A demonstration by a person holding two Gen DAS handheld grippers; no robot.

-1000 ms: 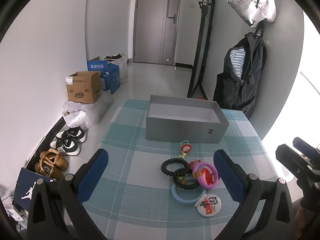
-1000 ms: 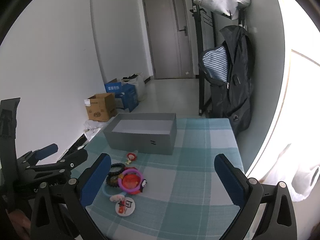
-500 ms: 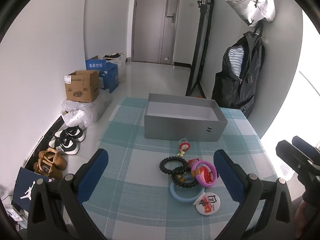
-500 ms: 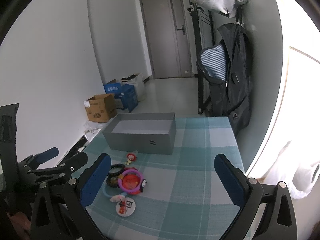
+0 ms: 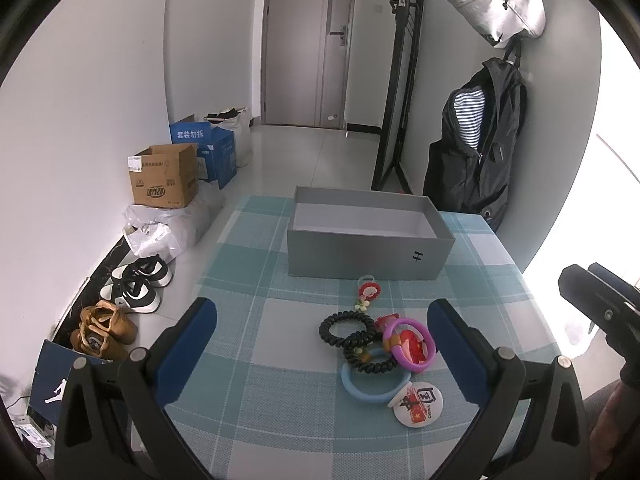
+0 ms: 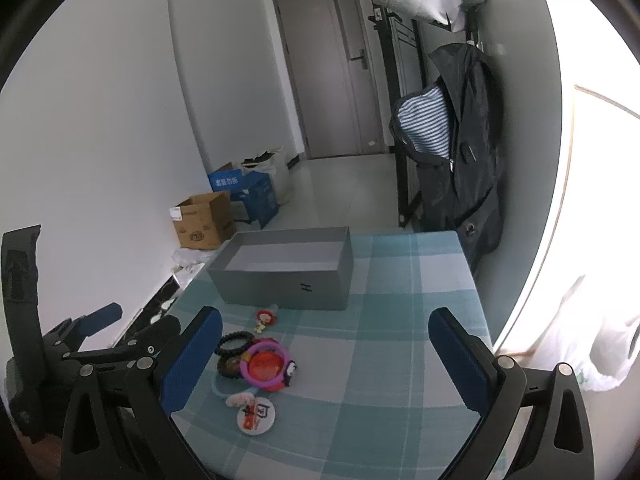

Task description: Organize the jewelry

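An open grey box (image 5: 368, 236) stands on the checked tablecloth; it also shows in the right wrist view (image 6: 286, 272). In front of it lies a pile of jewelry: a black coil ring (image 5: 346, 328), a purple ring (image 5: 408, 344), a light blue ring (image 5: 374, 384), a round white badge (image 5: 416, 402) and a red charm (image 5: 368, 290). The pile shows in the right wrist view (image 6: 260, 364) too. My left gripper (image 5: 320, 356) is open and empty, just short of the pile. My right gripper (image 6: 324, 364) is open and empty, to the right of the pile.
The table's left edge drops to a floor with shoes (image 5: 136, 284), a cardboard box (image 5: 164, 180) and plastic bags (image 5: 168, 228). A dark jacket (image 5: 476, 156) hangs on the wall at the right. A white bag (image 6: 600, 352) lies beyond the table's right edge.
Both grippers have drawn back and risen slightly, so the box and the jewelry pile look a little farther away. Nothing on the table has moved.
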